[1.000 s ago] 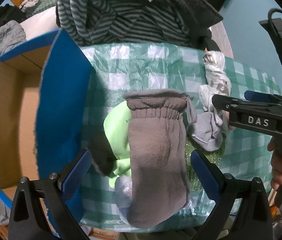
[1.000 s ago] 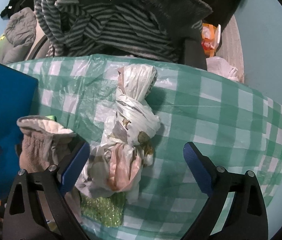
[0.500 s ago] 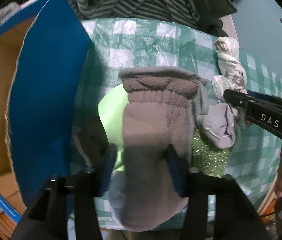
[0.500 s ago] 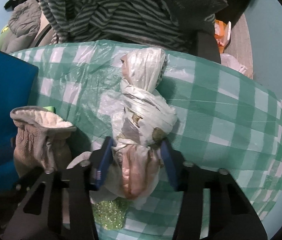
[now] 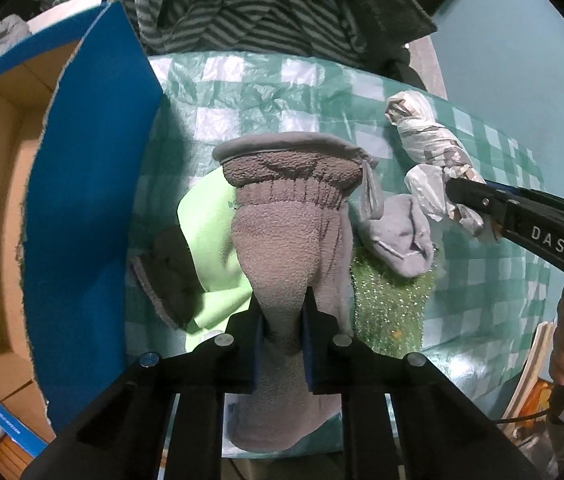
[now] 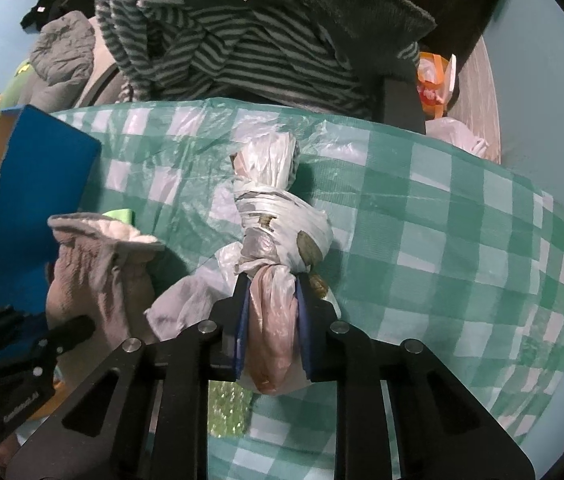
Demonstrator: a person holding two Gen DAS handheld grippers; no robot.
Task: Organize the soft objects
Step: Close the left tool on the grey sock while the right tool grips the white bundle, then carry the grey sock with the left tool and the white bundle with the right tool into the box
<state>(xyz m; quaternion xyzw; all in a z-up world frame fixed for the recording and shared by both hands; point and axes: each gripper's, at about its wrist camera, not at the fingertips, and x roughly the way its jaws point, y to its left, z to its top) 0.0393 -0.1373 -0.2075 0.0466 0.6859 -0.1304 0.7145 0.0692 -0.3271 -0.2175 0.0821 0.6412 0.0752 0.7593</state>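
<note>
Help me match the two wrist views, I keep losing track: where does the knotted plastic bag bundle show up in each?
Left wrist: the knotted plastic bag bundle lies at upper right, its near end pinched by the right gripper.
Right wrist: the bundle fills the centre, running up from that gripper.
Shared landmark: the brown fleece mitten, beside the bundle's left.

Lettering on the right gripper (image 5: 466, 196), to the right of the left jaws: white capitals "DAS" are showing on its black body.
Print on the left gripper (image 6: 70, 330), lower left of the right jaws: too blurred to read.
</note>
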